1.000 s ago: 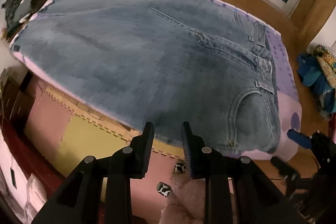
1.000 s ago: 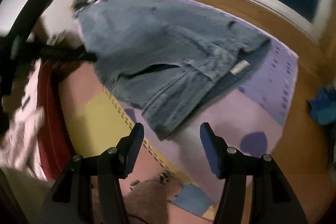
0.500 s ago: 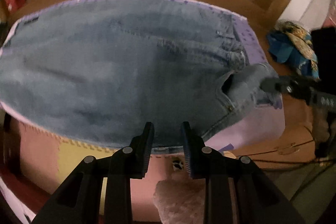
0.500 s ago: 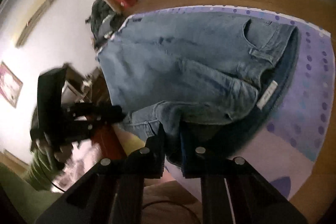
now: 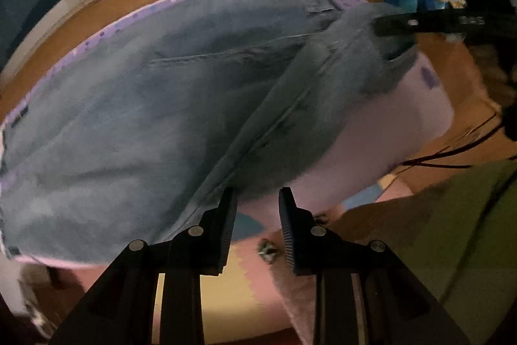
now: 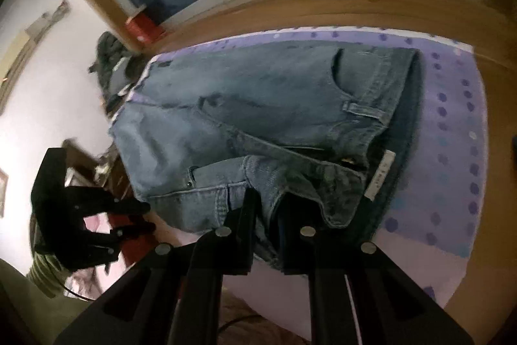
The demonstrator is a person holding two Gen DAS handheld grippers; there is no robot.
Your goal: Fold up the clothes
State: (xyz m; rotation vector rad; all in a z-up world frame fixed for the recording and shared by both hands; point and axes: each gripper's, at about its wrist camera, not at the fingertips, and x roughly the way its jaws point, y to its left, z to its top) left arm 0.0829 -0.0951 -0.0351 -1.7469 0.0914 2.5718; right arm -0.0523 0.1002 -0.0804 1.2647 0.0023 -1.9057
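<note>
Purple dotted mat (image 6: pixel 458 105) at frame centre bears blue jeans (image 5: pixel 135 125). Right gripper (image 6: pixel 269 209), lower centre, pinches the jeans' waistband. Left gripper (image 5: pixel 257 215), lower centre, stands slightly spread, holding nothing.

blurred: jeans (image 5: pixel 135 125) | hidden: waistband fold (behind fingers (image 6: pixel 245 215))

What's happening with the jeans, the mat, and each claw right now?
jeans: spread on the mat, waistband corner lifted and pinched.
purple mat: flat under the jeans.
right claw: shut on the jeans' waistband.
left claw: open a little, nothing between its fingers.
</note>
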